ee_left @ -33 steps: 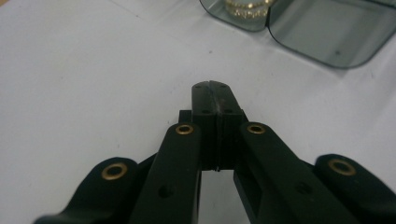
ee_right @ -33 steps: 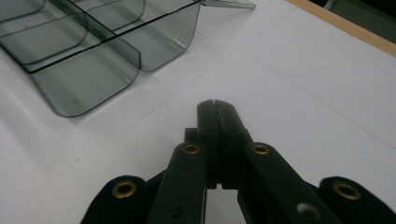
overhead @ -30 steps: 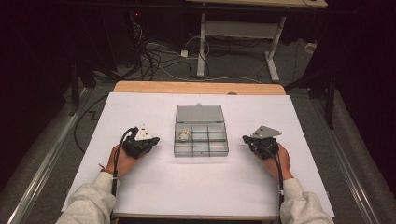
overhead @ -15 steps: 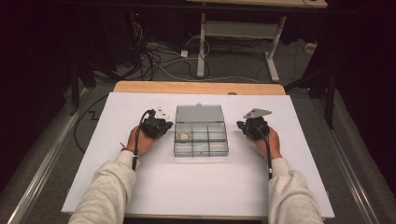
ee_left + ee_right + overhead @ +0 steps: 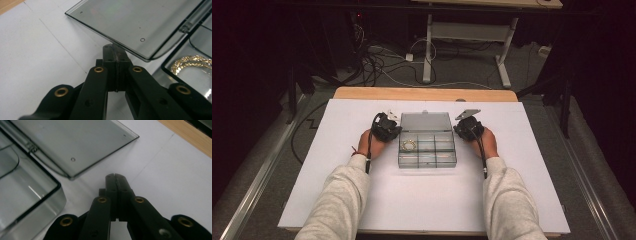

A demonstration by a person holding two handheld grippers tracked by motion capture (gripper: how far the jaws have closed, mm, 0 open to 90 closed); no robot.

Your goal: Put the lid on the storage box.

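Note:
A clear grey plastic compartment box (image 5: 427,150) sits mid-table with its lid (image 5: 425,121) laid open toward the far side. A gold chain (image 5: 409,145) lies coiled in its back left compartment, and the same gold chain (image 5: 192,63) gleams in the left gripper view. My left gripper (image 5: 391,126) is shut and empty, its tips (image 5: 115,48) just under the lid's (image 5: 140,22) left edge. My right gripper (image 5: 462,128) is shut and empty too, its tips (image 5: 115,177) resting on the white surface just off the lid's (image 5: 72,142) right edge.
The white sheet (image 5: 422,200) covers most of a wooden table (image 5: 422,93), with bare room all round the box. Beyond the far edge, cables (image 5: 377,60) and a desk frame (image 5: 472,35) stand on the dark floor. Grey sleeves (image 5: 339,200) reach in from below.
Both grippers have travelled forward and inward from beside the box's front half, and now flank its open lid. The box itself has not moved.

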